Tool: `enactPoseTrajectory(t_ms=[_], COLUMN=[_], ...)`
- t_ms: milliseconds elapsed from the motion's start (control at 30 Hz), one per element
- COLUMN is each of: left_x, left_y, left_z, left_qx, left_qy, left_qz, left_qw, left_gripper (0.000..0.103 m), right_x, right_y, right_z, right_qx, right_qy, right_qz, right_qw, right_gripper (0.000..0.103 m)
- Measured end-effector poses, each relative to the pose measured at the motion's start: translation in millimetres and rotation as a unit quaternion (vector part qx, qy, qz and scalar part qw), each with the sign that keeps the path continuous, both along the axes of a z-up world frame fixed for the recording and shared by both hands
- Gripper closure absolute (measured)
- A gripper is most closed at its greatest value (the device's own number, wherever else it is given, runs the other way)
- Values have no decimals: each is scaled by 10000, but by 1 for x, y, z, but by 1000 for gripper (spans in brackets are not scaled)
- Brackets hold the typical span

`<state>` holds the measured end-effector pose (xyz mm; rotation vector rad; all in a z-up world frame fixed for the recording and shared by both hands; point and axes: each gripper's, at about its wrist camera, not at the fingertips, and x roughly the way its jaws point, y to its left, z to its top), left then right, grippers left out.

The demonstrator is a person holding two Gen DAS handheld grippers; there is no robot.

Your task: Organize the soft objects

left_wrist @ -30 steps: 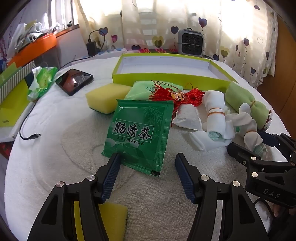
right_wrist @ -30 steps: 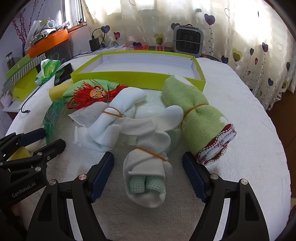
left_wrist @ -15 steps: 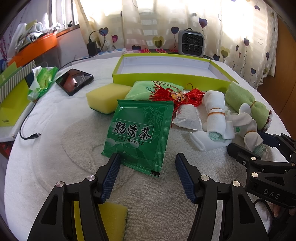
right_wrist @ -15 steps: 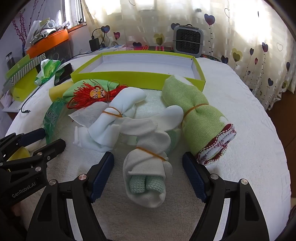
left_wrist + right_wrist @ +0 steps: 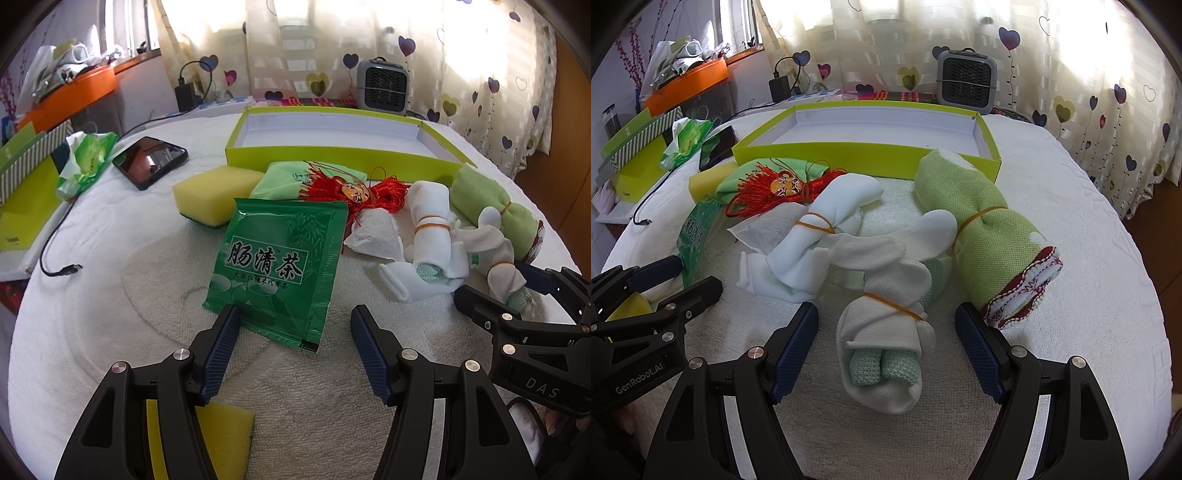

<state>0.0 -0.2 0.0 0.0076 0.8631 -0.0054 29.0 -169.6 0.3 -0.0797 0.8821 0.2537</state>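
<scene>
White towel-covered table (image 5: 110,295) sitting before heart-print curtains, left gripper (image 5: 291,328) gaping wide over green tea sachet (image 5: 280,262) at 12 o'clock, right gripper (image 5: 886,328) spreading wide around banded white sock roll (image 5: 886,332), phone (image 5: 149,162) at 10 o'clock showing clearly only in left view.

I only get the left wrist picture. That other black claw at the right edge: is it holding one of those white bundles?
Observer: No. The right wrist view shows the right gripper open, with its fingers on either side of the nearest white bundle and a gap on each side.
Visitor: What is inside that bundle?
Observer: Two mint-green knitted sock toes poke out of its open end, facing the gripper. An orange rubber band binds it.
Visitor: Is anything crowding it?
Observer: The green towel roll lies to its right. The roll's red-trimmed end sits close beside one finger.
</scene>
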Motion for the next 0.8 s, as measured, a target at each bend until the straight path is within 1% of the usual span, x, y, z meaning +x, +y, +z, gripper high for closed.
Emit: enactPoseTrajectory(t_ms=[233, 800], left_x=[0, 0], left_y=[6, 5], left_z=[1, 0], left_qx=[10, 17], left_qy=[10, 0], left_qz=[17, 18], left_qw=[10000, 10000], left_gripper=[41, 40], right_x=[0, 0], right_y=[0, 0], right_z=[0, 0], right_qx=[0, 3], right_qy=[0, 1], right_qz=[0, 0], right_qw=[10000, 10000], right_gripper=[26, 26])
